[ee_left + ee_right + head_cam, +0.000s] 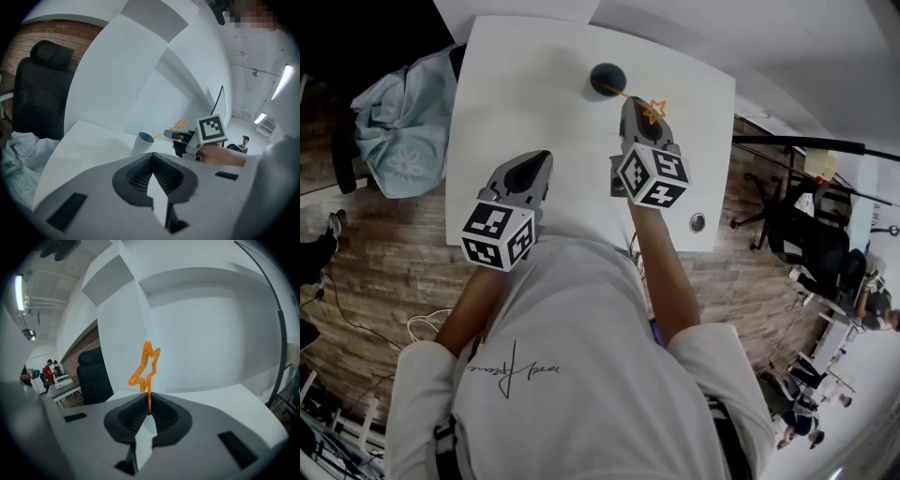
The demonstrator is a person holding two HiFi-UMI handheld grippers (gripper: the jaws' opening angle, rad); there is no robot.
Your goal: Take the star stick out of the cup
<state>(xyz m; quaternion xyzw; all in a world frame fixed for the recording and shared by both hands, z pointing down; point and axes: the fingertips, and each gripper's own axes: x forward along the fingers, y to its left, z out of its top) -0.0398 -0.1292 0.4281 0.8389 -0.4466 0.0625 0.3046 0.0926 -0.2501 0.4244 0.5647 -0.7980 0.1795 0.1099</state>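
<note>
Right gripper fingers clamp the star stick to lift it from the cup at the desk's far edge; left gripper fingers are closed, empty.

The right gripper is pinching the thin orange stem of the star stick between its closed jaws at the lower centre of the frame. The outlined star is standing upright above them. A white table is showing at lower right, a black chair is sitting at centre left, and a ceiling light is glowing at upper left.
</note>
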